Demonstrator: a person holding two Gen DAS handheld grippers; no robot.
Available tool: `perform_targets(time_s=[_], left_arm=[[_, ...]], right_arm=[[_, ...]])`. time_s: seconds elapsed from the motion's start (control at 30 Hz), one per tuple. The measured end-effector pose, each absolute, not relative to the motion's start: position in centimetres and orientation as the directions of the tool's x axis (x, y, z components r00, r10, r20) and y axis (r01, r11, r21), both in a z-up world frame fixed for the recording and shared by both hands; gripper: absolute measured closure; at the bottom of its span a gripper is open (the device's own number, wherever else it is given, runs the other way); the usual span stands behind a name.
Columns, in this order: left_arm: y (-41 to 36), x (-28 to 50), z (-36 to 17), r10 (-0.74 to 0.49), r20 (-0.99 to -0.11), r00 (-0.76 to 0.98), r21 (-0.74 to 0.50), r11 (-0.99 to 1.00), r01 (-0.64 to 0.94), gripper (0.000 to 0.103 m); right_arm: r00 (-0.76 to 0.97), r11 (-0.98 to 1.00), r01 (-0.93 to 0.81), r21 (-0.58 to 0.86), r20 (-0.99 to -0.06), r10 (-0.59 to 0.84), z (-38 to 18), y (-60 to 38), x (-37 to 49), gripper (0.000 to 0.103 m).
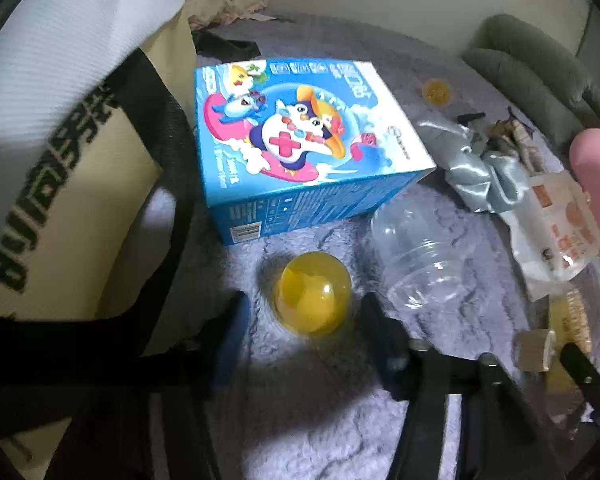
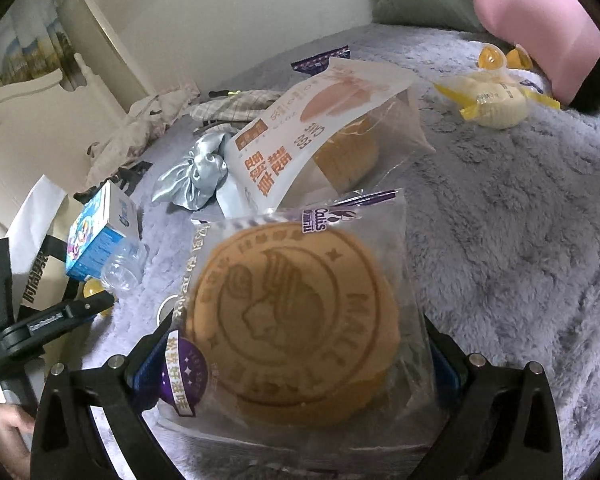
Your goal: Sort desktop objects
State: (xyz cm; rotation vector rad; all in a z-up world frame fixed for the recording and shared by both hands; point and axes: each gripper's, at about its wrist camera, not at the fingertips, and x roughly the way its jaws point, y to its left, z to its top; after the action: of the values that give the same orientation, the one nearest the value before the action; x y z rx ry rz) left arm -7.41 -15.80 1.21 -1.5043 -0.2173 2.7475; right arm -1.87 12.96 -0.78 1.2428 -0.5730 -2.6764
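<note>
My left gripper (image 1: pixel 304 312) is open, its fingers on either side of a yellow jelly cup (image 1: pixel 311 293) on the purple fleece; no contact shows. A blue cartoon box (image 1: pixel 296 144) lies just beyond it, and a clear plastic bottle (image 1: pixel 416 256) to its right. My right gripper (image 2: pixel 296 344) is shut on a wrapped round brown cake (image 2: pixel 296 320) and holds it above the fleece. An egg cake packet (image 2: pixel 320 136) lies behind it. The left gripper also shows at the left edge of the right wrist view (image 2: pixel 60 316).
A white tote bag (image 1: pixel 60 120) with black straps stands at the left. A silver satin scrunchie (image 1: pixel 472 168), another yellow jelly cup (image 1: pixel 436 92) and a small wooden spool (image 1: pixel 536 350) lie around. A yellow wrapped cake (image 2: pixel 496 100) and a pink pillow (image 2: pixel 540 20) sit far right.
</note>
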Motion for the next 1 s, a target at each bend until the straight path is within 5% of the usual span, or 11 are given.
perform_targets(time_s=[0.47,0.63,1.0], left_arm=[[-15.6,-4.7,4.3,0.076,-0.833,-0.549,-0.124,-0.991,0.052,0.060],[-14.1,-3.1,6.2,0.086,-0.807,-0.584,-0.093,-0.996,-0.019,0.060],[-8.2,-3.7,10.2,0.108,-0.721,-0.684,-0.026,-0.991,-0.129,0.060]], right_arm=[[-0.635,-0.946,-0.043,0.323,-0.740,-0.223,-0.8,11.9,-2.2,0.000],[-0.630,-0.949,-0.060,0.310,-0.749,-0.205,-0.4,11.9,-1.8,0.008],[-0.632,-0.912,-0.056,0.407,-0.722,-0.283,4.5,11.4,-0.8,0.014]])
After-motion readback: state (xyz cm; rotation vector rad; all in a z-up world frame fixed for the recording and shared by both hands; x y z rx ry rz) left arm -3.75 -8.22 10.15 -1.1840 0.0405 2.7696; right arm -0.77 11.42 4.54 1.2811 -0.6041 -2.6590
